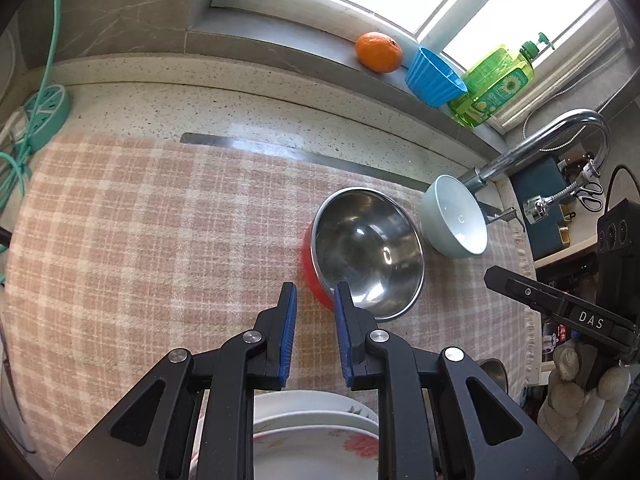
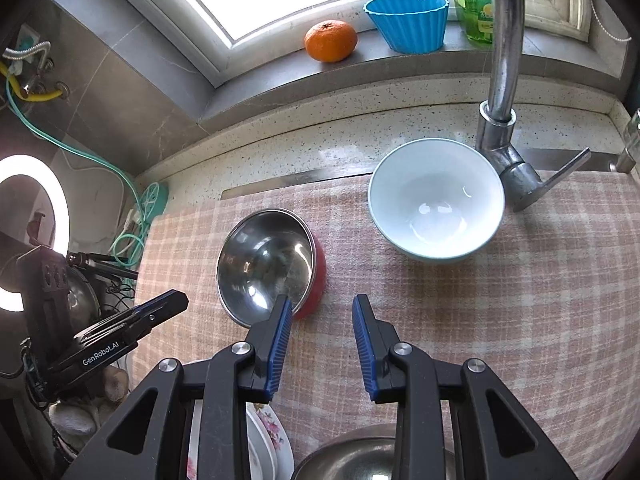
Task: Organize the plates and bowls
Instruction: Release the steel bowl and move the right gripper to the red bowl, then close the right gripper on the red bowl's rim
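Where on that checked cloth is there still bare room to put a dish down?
The cloth lies bare left of the steel bowl, toward the green power strip. It is also bare in front of the white bowl. By the tap, the two bowls crowd together.

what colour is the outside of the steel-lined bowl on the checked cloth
Red outside on the steel-lined bowl; clearest in the right wrist view.

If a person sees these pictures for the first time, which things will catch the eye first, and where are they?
Probably the steel bowl with a red outside, in the middle of the checked cloth, and the pale bowl beside the faucet. On the windowsill, the orange and the blue cup stand out. Both grippers, left and right, are open and empty.
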A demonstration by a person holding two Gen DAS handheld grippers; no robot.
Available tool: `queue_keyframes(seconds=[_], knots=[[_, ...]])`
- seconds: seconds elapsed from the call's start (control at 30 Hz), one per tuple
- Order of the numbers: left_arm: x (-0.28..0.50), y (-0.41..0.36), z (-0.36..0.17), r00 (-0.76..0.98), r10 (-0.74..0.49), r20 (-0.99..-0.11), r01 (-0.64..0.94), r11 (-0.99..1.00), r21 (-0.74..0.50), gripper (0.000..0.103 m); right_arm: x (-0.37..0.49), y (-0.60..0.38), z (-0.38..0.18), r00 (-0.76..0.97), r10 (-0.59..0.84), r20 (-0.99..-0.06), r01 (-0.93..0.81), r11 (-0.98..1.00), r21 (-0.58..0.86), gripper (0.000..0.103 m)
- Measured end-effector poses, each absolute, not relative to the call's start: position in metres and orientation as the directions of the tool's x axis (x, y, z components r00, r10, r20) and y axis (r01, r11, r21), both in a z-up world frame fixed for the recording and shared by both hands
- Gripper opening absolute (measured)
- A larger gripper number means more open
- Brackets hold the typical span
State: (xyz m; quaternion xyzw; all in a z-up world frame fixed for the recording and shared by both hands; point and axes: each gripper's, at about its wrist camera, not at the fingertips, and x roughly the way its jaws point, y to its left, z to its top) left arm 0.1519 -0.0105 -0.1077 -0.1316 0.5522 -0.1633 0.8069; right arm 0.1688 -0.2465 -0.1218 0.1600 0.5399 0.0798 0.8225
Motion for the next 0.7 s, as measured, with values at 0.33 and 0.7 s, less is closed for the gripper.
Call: queue_keyframes(seconds=[0.33, 0.7], knots=[[0.175, -0.012, -0.124, 0.306, -0.395, -0.866, 0.107, 0.919, -0.381, 0.017, 0.199, -0.236, -0.144, 0.344, 0.318, -0.883, 0.057, 0.932, 0.358, 0.028], [0.188, -0.019, -0.135, 0.276, -0.399, -0.874, 0.112, 0.917, -0.384, 0.017, 0.216, -0.239, -0.16, 0.309, 0.351, -0.884, 0.089, 0.915, 0.394, 0.027]])
